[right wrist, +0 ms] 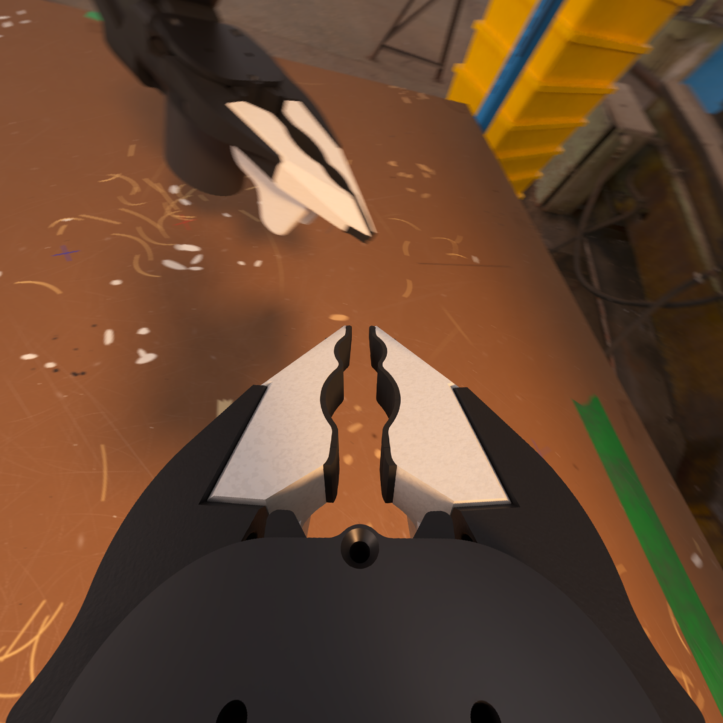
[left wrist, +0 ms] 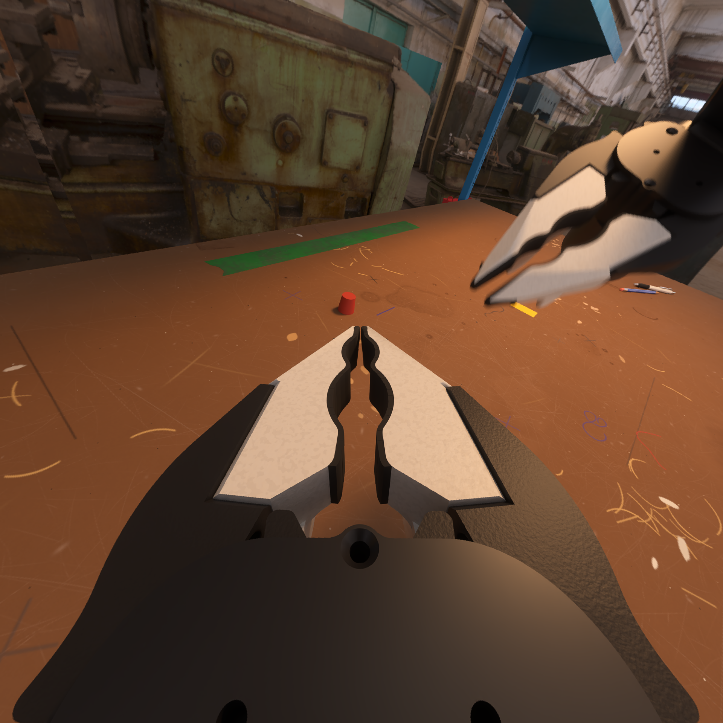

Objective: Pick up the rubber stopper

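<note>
A small red rubber stopper (left wrist: 347, 303) stands upright on the scratched brown table (left wrist: 156, 352), wide end down. My left gripper (left wrist: 360, 328) is shut and empty, its tips just short of the stopper and slightly right of it, above the table. My right gripper (left wrist: 481, 292) hovers to the right of the stopper, tilted down, with a narrow gap between its fingertips and nothing in it. In the right wrist view the right gripper (right wrist: 360, 328) points over bare table toward the left gripper (right wrist: 365, 236). The stopper does not show there.
A strip of green tape (left wrist: 313, 246) lies beyond the stopper near the far table edge; it also shows in the right wrist view (right wrist: 645, 508). Pens (left wrist: 649, 289) and a yellow scrap (left wrist: 524, 309) lie at the right. Yellow bins (right wrist: 547, 78) stand past the table.
</note>
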{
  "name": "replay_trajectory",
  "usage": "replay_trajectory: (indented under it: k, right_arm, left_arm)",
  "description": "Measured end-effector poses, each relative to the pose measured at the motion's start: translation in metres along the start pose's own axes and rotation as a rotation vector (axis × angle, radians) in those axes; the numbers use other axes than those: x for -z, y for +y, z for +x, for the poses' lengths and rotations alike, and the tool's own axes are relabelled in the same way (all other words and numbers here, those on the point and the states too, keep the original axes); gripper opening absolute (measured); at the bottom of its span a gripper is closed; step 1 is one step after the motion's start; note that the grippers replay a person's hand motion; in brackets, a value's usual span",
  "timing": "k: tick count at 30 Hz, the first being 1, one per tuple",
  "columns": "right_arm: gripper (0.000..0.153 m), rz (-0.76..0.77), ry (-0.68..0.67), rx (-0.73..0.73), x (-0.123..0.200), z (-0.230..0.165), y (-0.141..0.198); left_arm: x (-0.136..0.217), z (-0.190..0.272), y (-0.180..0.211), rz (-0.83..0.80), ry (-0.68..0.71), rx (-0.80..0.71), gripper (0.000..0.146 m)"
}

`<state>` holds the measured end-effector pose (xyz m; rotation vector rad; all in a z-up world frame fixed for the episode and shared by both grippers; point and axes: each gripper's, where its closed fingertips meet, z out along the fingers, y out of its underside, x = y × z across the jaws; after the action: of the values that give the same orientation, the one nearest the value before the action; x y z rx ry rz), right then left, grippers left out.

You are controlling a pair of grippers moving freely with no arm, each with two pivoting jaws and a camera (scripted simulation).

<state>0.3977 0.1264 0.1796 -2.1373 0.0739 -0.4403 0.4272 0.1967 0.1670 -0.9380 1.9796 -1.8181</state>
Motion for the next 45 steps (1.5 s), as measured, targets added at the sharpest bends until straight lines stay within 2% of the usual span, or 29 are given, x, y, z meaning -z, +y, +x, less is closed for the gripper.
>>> replay_trajectory:
  k: [4,8,13,18,21,25,28,30,34,40,45]
  right_arm:
    - [0.015,-0.005,0.166,-0.084,0.041,0.056,0.021]
    - [0.026,-0.079,0.314,-0.175,0.059,0.108,0.057]
    - [0.034,-0.259,0.267,-0.322,0.028,0.133,0.115]
    - [0.036,-0.53,0.236,-0.316,-0.015,0.144,0.179]
    - [0.04,-0.627,0.23,-0.351,-0.031,0.151,0.206]
    - [0.038,-0.672,0.251,-0.343,-0.037,0.162,0.217]
    - [0.038,-0.714,0.272,-0.4,-0.037,0.171,0.229]
    - [0.038,-0.732,0.216,-0.464,-0.04,0.167,0.235]
    - [0.023,-0.718,0.176,-0.498,-0.043,0.164,0.236]
    - [0.023,-0.697,0.164,-0.501,-0.041,0.164,0.236]
    - [0.023,-0.587,0.091,-0.511,-0.03,0.157,0.207]
  left_arm:
    - [0.0,0.0,0.0,0.001,0.0,0.001,0.001]
    - [-0.002,0.001,0.001,0.0,0.003,0.004,0.001]
    - [-0.003,0.0,0.003,-0.003,0.005,0.006,0.001]
    - [-0.005,0.0,0.004,-0.01,0.007,0.004,0.001]
    - [-0.006,0.001,0.005,-0.016,0.01,0.004,0.001]
    - [-0.006,0.0,0.005,-0.016,0.009,0.004,0.0]
    - [-0.006,0.0,0.005,-0.016,0.008,0.004,0.0]
    - [-0.006,0.0,0.005,-0.016,0.007,0.003,0.0]
    - [-0.006,0.0,0.005,-0.017,0.005,0.002,0.0]
    - [-0.006,0.0,0.006,-0.019,0.005,0.001,0.0]
    - [-0.006,0.0,0.006,-0.017,0.005,0.002,0.0]
